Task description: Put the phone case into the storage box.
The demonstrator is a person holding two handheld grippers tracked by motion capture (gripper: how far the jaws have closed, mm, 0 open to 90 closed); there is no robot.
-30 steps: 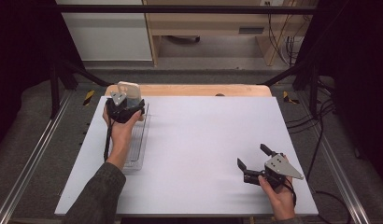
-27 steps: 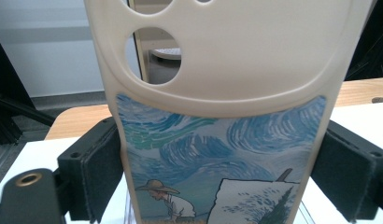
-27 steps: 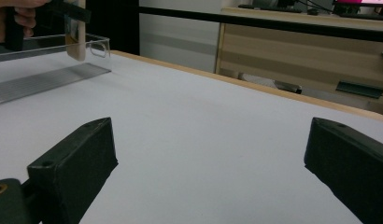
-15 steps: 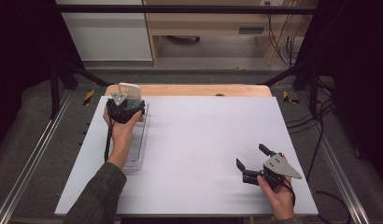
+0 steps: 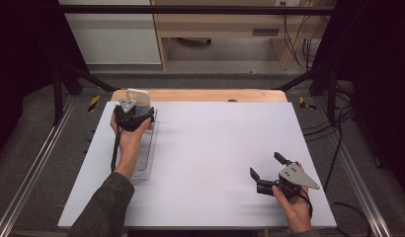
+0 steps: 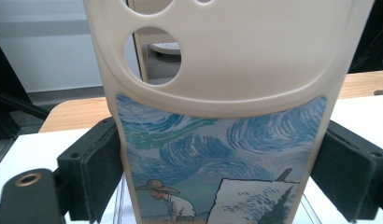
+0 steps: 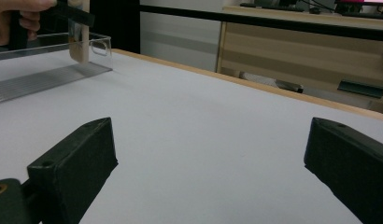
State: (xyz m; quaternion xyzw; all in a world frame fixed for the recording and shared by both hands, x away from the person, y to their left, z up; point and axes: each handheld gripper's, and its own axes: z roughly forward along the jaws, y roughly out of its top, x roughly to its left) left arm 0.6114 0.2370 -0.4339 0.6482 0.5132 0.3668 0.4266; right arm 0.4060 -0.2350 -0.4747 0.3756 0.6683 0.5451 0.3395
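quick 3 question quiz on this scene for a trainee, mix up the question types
1. True or false: the left gripper is shut on the phone case.
2. Multiple choice: the right gripper is (a) shut on a cup, (b) open with nothing between its jaws, (c) shut on the tray.
3. Short answer: what clear thing lies on the white table under the left hand?

Key
1. True: both jaws press the case's edges in the left gripper view.
2. b
3. A clear plastic tray.
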